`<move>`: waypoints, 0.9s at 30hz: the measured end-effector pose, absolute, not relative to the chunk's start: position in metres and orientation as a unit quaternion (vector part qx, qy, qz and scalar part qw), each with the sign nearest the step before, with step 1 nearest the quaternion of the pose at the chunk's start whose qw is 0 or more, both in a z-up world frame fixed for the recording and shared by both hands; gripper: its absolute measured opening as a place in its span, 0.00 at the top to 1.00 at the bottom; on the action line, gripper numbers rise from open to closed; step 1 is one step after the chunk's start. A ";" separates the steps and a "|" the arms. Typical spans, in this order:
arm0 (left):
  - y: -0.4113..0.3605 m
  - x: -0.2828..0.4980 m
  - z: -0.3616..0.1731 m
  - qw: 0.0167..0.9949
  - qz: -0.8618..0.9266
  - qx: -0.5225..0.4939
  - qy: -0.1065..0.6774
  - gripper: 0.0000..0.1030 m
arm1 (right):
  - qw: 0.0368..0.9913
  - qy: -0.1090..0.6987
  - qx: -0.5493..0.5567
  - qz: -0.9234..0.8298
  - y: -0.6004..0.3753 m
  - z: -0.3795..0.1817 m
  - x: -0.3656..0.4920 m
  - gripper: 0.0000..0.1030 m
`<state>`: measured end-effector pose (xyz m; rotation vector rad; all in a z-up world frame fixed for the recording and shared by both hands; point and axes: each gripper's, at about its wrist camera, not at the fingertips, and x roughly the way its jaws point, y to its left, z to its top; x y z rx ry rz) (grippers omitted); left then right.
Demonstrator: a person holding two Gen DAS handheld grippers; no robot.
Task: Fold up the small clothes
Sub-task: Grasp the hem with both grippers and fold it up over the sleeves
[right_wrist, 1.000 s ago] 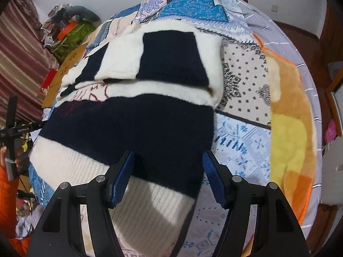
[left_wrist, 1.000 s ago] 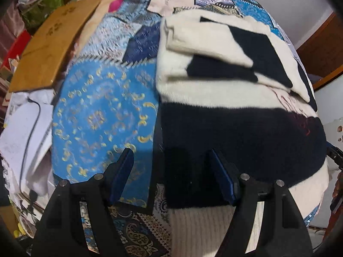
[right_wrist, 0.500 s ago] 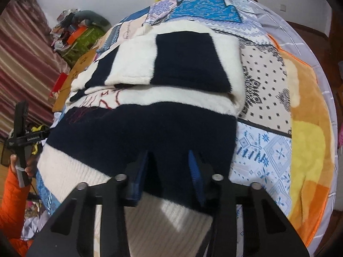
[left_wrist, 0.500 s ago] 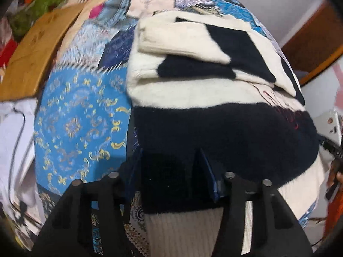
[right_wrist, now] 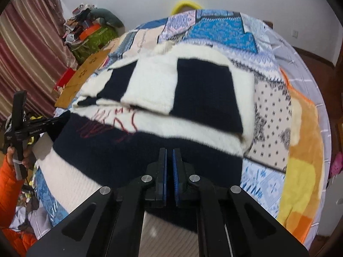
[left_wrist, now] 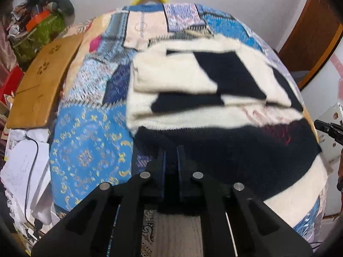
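- One sweater (left_wrist: 214, 141), striped cream and navy, lies on the patchwork bedspread (left_wrist: 85, 145) of a bed, its far part folded over onto itself; the near hem hangs toward both cameras.
- The left gripper (left_wrist: 170, 150) has its jaws pinched shut on the sweater's navy band, near the garment's left edge.
- The right gripper (right_wrist: 169, 152) has its jaws likewise closed on the navy band, near the right edge; dark knit shows in the narrow gap between the blue pads.
- Only the right wrist view shows an orange and yellow blanket (right_wrist: 304, 171) lying beside the bedspread, striped curtains (right_wrist: 27, 49), and the person's orange sleeve (right_wrist: 8, 184) with the left gripper's frame.
- Only the left wrist view shows white papers (left_wrist: 23, 167) with a black cable across them, and a brown door frame (left_wrist: 310, 34).
- Both views show a cardboard sheet (left_wrist: 40, 85) at the bed's edge and a yellow ring (right_wrist: 186, 4) behind the bed, half hidden.
- Red stitching (right_wrist: 111, 124) on the sweater is too blurred to read.
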<state>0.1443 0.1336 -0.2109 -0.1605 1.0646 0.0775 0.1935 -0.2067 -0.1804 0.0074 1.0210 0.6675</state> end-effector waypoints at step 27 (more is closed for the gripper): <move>0.141 0.149 -0.212 0.860 0.055 -0.087 0.500 0.92 | 0.784 0.561 0.085 0.253 -0.257 -0.230 0.201 0.54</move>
